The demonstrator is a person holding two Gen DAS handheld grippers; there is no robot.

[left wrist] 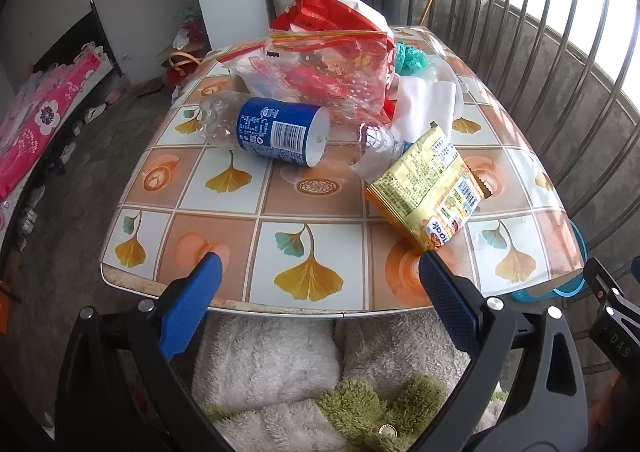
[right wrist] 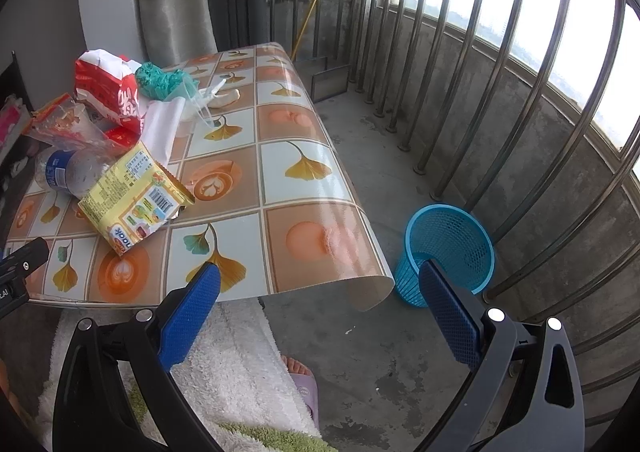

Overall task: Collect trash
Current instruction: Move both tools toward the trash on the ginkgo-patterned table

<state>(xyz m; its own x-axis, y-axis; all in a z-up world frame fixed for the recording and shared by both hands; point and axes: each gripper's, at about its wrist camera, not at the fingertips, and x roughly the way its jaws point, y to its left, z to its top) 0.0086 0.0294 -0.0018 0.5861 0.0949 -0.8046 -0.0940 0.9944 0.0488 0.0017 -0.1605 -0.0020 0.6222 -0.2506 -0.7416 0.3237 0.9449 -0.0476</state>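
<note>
Trash lies piled on a table [left wrist: 320, 207] with a tiled leaf-pattern cover: a crushed bottle with a blue label [left wrist: 276, 129], a yellow snack packet [left wrist: 428, 187] [right wrist: 136, 197], a clear zip bag of red wrappers [left wrist: 320, 71], a red and white bag [left wrist: 328, 7] [right wrist: 106, 87], white tissue [left wrist: 424, 103] and a teal wad [right wrist: 158, 79]. My left gripper [left wrist: 320, 268] hangs open at the table's near edge, holding nothing. My right gripper [right wrist: 320, 272] is open and holds nothing, past the table's right corner. A blue mesh bin [right wrist: 446, 252] stands on the floor to the right.
A metal railing [right wrist: 500, 63] runs along the right side over a concrete floor [right wrist: 372, 155]. A person's white fluffy garment [left wrist: 264, 364] and a slippered foot [right wrist: 302, 376] are below the grippers. A bed with pink bedding [left wrist: 48, 119] is at far left.
</note>
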